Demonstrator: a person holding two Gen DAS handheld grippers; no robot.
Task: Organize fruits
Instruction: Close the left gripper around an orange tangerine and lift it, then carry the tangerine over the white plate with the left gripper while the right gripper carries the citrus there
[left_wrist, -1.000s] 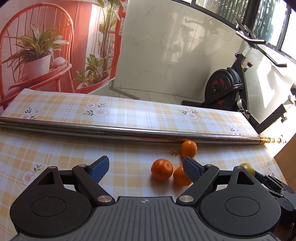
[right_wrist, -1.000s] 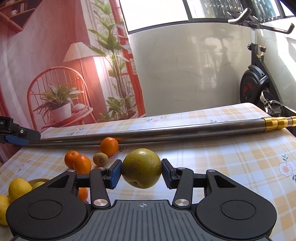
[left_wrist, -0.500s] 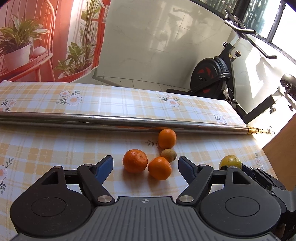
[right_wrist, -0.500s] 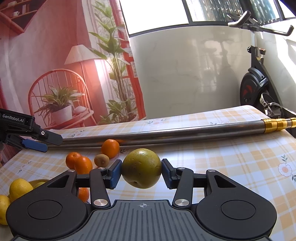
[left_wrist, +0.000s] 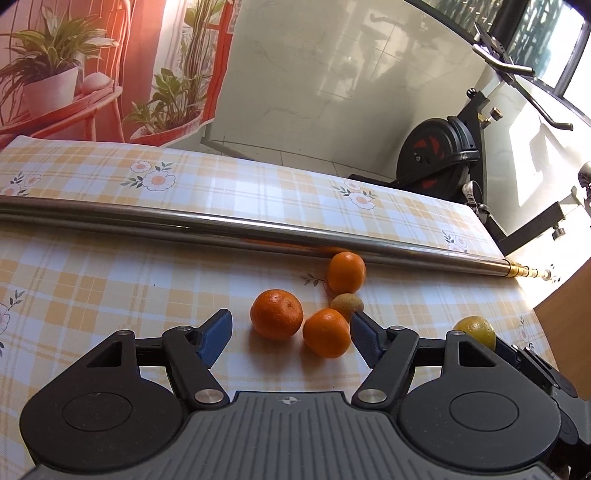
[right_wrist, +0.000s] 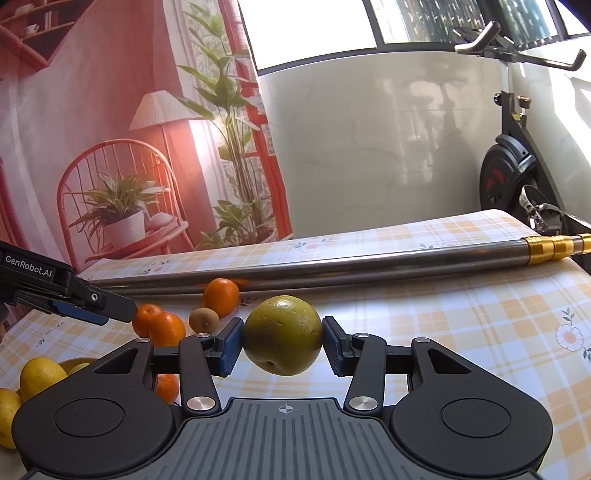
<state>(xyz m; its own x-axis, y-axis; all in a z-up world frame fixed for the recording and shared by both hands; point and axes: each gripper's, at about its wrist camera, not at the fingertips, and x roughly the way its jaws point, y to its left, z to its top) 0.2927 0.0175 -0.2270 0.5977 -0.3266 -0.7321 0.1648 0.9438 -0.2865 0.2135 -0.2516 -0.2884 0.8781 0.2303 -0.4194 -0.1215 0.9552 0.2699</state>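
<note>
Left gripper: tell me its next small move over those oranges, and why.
Probably ease the left gripper forward and down around the nearest orange. Its jaws stand open and empty, and that orange lies just ahead of the blue pads, beside a second orange and a kiwi. The right gripper is shut on a green-yellow fruit, so it is busy.

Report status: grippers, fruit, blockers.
Left gripper open, low over two oranges and kiwi. Right gripper shut on green fruit, held off the table. Pole lies behind the fruit.
</note>
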